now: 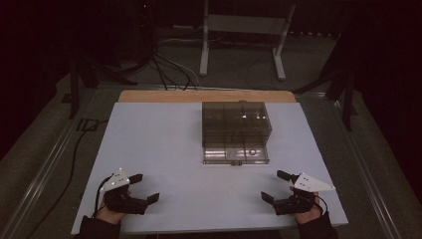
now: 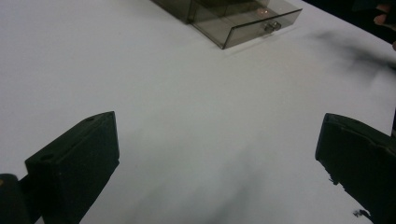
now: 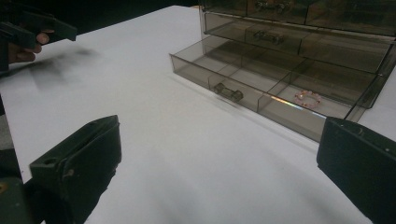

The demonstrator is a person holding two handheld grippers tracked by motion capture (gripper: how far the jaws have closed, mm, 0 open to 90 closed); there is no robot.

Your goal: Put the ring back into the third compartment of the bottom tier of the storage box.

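High view: smoky drawer box point(image 1: 236, 130) upper centre of the white bench point(image 1: 159, 149), bottom drawer point(image 1: 235, 155) pulled out. Left tool point(image 1: 145, 188) lower left, right tool point(image 1: 277, 185) lower right, both spread wide, holding nothing.

Left gripper view: drawer front at top, clear bench between.

Right gripper view: pink ring point(image 3: 307, 98) in the open drawer's right compartment; handle point(image 3: 228, 92) facing out. Likely risk: light box sliding if nudged; drawer wall guarding the ring
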